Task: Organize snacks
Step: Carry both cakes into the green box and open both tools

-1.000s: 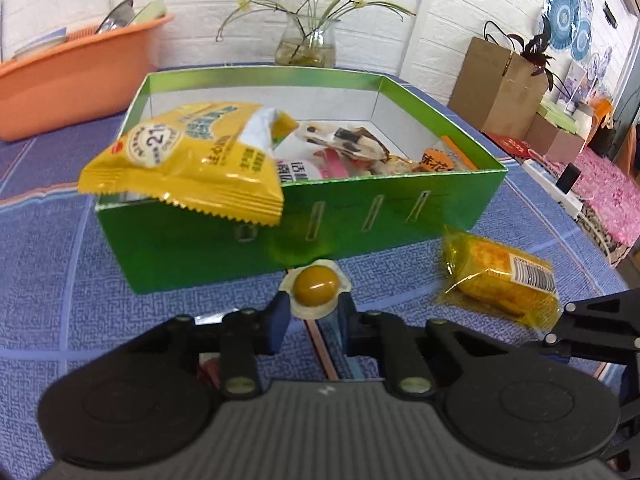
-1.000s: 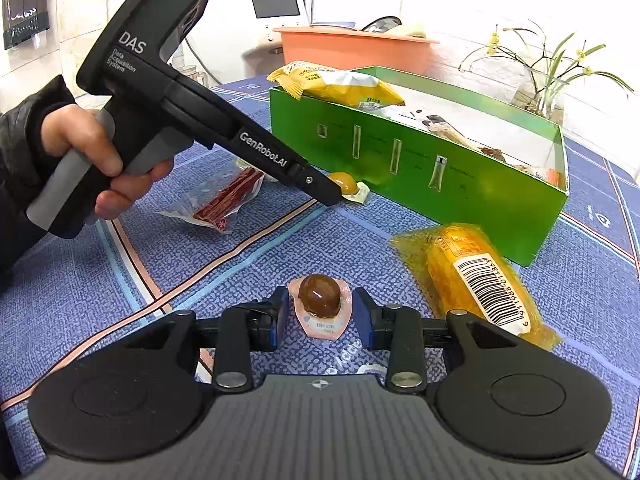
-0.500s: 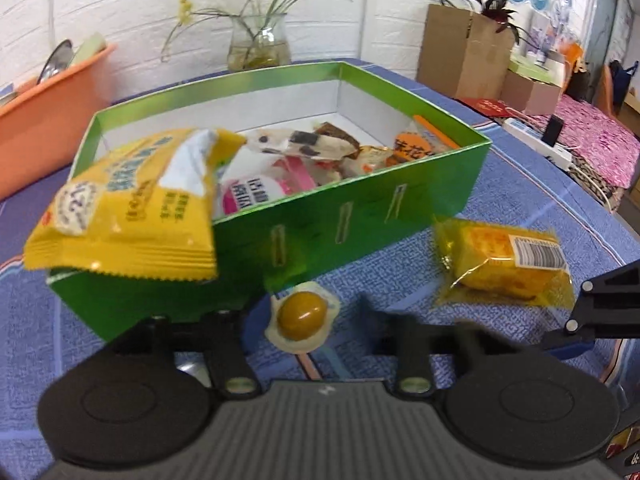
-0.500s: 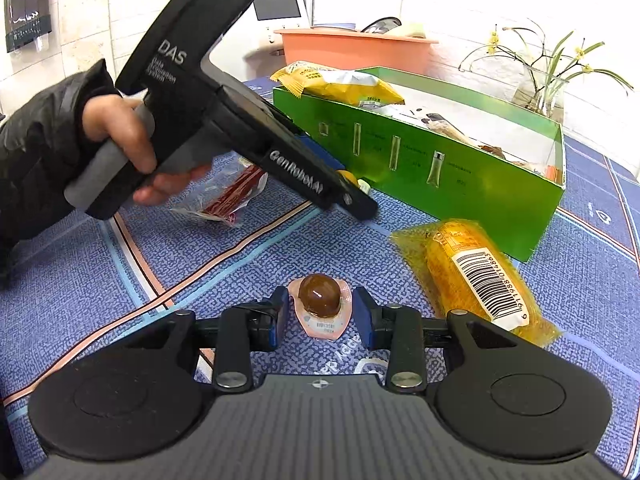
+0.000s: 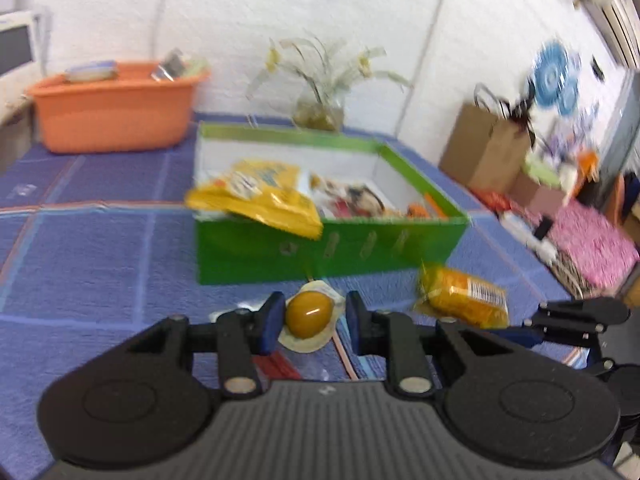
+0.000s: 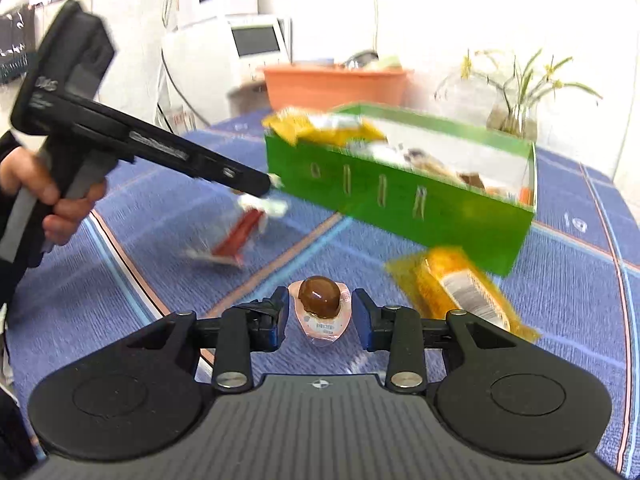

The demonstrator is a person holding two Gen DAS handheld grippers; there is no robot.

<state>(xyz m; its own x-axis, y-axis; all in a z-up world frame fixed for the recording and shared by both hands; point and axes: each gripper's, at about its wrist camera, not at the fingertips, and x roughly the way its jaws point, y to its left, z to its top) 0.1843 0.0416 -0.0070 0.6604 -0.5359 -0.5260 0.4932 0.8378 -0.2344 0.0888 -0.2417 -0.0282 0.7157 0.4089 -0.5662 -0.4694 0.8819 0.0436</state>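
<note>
Several snacks already sit in the green box (image 5: 260, 256); four remain outside. The left gripper (image 5: 312, 322) pinches the yellow egg pack (image 5: 308, 314), apparently lifted, short of the box. A red stick pack (image 6: 236, 236) lies on the table (image 6: 120, 280). The right gripper (image 6: 320, 320) stands open astride the brown egg pack (image 6: 322, 304), its pads clear of it, with a yellow cake pack (image 6: 460, 292) just to its right.
</note>
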